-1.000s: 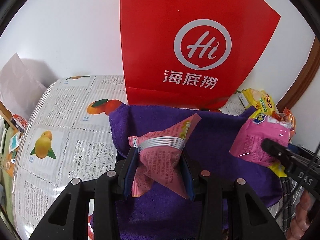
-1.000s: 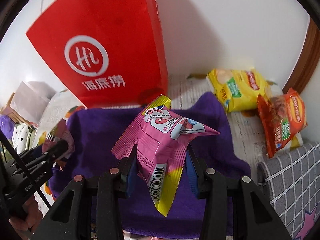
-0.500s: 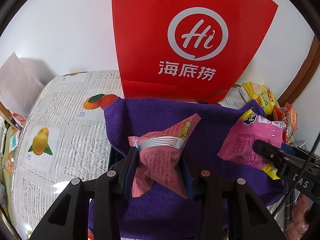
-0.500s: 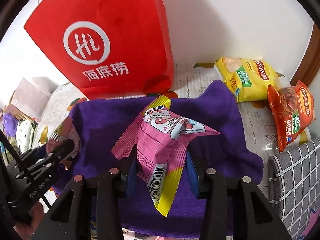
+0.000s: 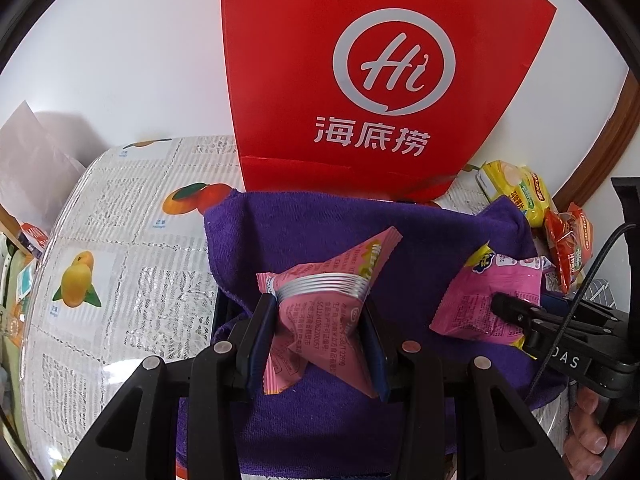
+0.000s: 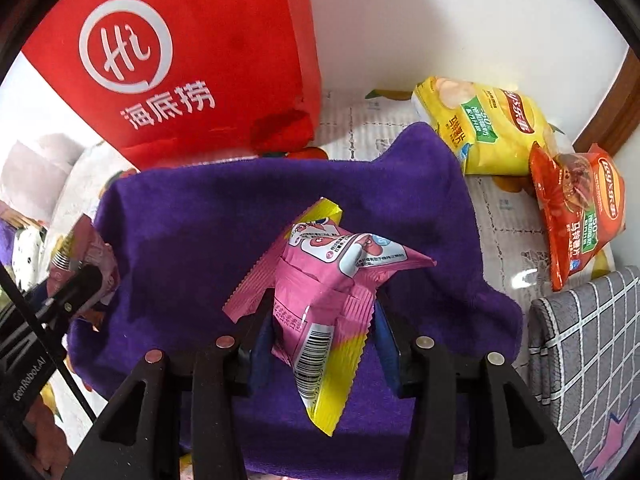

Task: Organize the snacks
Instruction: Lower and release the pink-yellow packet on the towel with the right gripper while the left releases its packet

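Left hand-held gripper (image 5: 320, 324): jaws clamped on a pink snack packet (image 5: 324, 312), held up over the purple towel (image 5: 320, 232), packet's silver-striped seam just above the fingertips, one corner pointing up toward the red bag (image 5: 360, 60).

Right hand-held gripper (image 6: 324, 332): jaws clamped on a pink-and-yellow snack packet (image 6: 320, 300), barcode side facing the camera, yellow tail hanging down between the fingers. Also over the towel, nearer its front edge.

Left view shows the right hand-held gripper coming in from the right of the towel with its packet; right view shows the left one at the towel's left edge with its packet. The two packets are apart, not touching.

Landmark = purple towel:
- spread on the tabletop (image 5: 120, 240), which has a fruit-print cover
- red bag stands upright just behind the towel, back against the white wall
- yellow chip bag (image 6: 484, 128) lies behind-right of the towel, just off its corner
- orange chip bag (image 6: 576, 208) right of the towel, touching the yellow one
- grey checked cloth (image 6: 588, 344) right of the towel, near its front corner
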Available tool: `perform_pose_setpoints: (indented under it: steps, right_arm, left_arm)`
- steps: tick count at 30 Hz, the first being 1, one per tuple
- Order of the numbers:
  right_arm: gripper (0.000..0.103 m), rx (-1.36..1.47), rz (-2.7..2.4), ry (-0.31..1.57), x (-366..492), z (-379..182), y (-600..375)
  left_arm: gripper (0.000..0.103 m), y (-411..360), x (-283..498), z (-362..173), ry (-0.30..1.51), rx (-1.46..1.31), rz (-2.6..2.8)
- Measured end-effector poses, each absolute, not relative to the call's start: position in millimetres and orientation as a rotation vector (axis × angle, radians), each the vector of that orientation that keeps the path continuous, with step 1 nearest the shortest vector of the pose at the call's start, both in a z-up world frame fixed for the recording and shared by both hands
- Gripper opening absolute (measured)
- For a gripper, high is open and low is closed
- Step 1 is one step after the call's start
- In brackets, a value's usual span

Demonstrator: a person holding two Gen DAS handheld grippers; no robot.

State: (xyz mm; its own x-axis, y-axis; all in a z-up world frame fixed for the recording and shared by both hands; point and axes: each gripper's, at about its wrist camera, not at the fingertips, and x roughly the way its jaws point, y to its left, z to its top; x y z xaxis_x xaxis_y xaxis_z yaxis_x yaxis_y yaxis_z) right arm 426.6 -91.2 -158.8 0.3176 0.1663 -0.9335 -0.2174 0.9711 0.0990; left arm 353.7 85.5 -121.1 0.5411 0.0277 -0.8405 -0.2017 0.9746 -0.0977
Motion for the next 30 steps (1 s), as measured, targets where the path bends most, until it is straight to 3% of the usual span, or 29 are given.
perform_pose_setpoints:
  steps: [4,30]
  right_arm:
    - [0.068,-0.053,0.234,1.217,428.1,-156.5,-95.0]
    - [0.068,-0.009,0.188,1.007,406.5,-96.0,-113.9]
  left_arm:
    - [0.039,83.7,354.6,-123.7,0.999,-0.193,0.129]
    - [0.039,76.5,361.9,-138.1,1.06,-0.161,0.147]
